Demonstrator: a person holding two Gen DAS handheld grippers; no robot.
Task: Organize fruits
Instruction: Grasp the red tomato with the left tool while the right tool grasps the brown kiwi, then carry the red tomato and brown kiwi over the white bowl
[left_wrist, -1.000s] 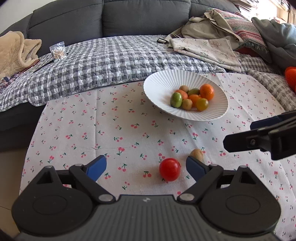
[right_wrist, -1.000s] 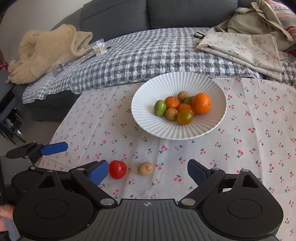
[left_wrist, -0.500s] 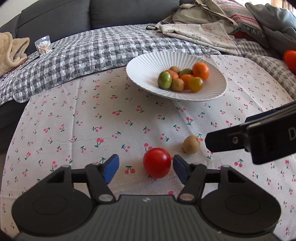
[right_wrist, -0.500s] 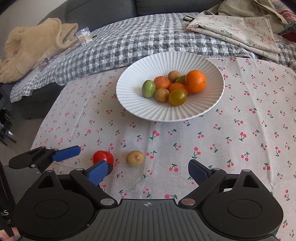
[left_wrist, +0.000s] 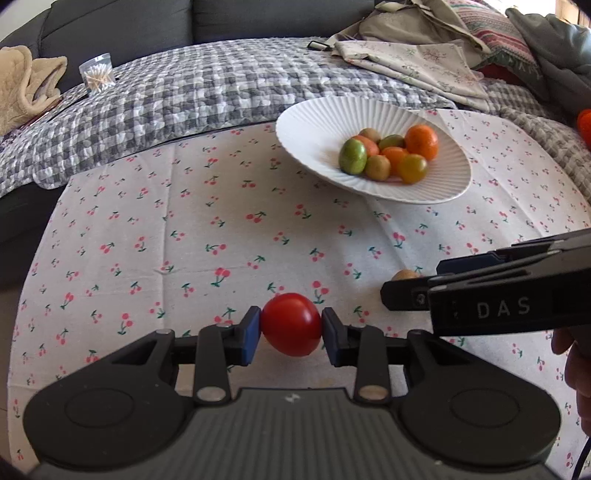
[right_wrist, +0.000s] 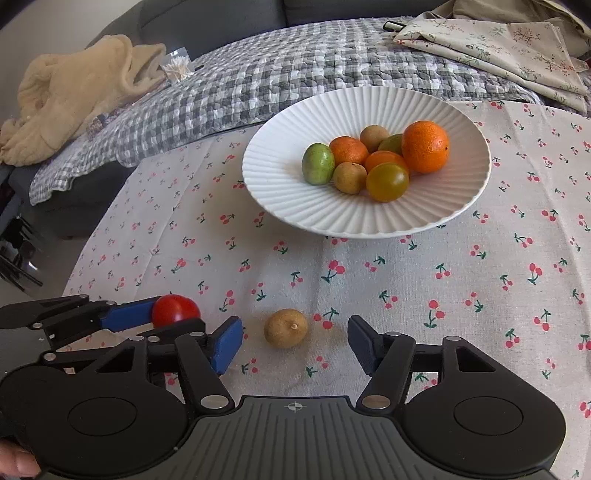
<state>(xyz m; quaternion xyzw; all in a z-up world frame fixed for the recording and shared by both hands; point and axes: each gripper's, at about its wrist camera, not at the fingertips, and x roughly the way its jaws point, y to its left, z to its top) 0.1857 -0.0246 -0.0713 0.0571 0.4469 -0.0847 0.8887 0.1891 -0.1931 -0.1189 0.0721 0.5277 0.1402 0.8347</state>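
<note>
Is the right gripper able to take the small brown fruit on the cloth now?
Probably yes. The brown fruit lies between the right gripper's closing, not yet touching jaws; nothing blocks them.

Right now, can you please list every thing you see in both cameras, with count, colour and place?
red tomato: one, red, on the cloth, between the left jaws
brown fruit: one, tan, on the cloth, between the right jaws, untouched
bowl: one, white, ribbed, on the far part of the cloth
fruits in bowl: seven, orange, green, tan and yellow-green, piled together
tablecloth: one, white with a cherry print, on the table
quilt: one, grey and white checked, on the sofa
beige blanket: one, on the far left
cotton swab box: one, clear, on the quilt
folded fabrics: several, floral beige, on the far right
left gripper: jaws just closed, pressing the tomato
right gripper: jaws closing, not yet touching
</note>
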